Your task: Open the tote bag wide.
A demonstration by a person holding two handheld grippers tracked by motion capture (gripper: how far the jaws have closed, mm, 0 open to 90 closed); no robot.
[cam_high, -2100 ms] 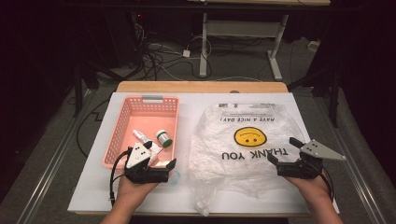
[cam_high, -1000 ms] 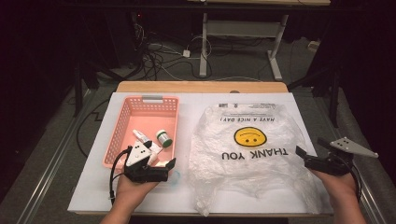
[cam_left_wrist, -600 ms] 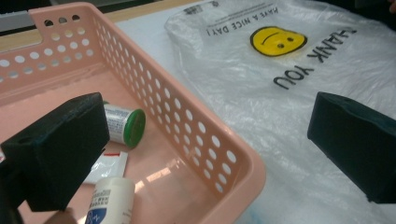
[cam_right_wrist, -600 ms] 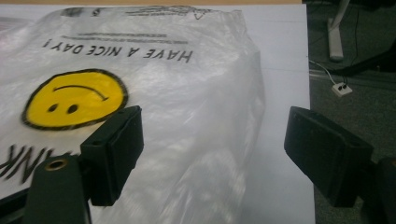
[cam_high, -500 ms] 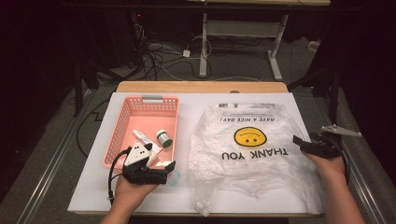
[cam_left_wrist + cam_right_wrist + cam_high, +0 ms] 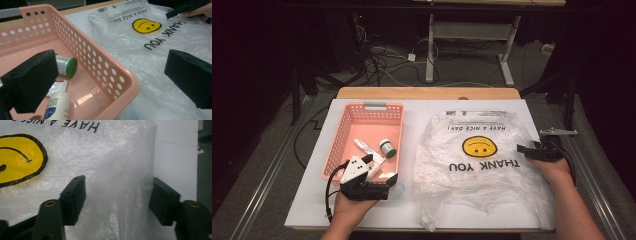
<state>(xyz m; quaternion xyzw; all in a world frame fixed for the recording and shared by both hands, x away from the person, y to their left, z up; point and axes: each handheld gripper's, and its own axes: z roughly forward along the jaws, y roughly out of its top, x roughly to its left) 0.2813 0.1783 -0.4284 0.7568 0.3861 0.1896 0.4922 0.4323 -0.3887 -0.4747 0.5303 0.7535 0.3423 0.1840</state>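
The clear plastic bag (image 6: 479, 165) lies flat on the white surface (image 6: 422, 112) at centre right of the high view, smiley print up, beside the pink basket (image 6: 343, 145). The right tongs (image 6: 537, 150) sit at the bag's right edge, their jaws half open and just now closing around a raised fold of film (image 6: 125, 195), seemingly to pinch the bag open. The left tongs (image 6: 379, 182) hang wide and empty by the basket's near corner, ready for the green-capped bottle (image 6: 66, 65).

We see a dark room: cables (image 6: 377, 62) on grey floor (image 6: 262, 165), a white desk frame (image 6: 472, 47) at the frame's top.
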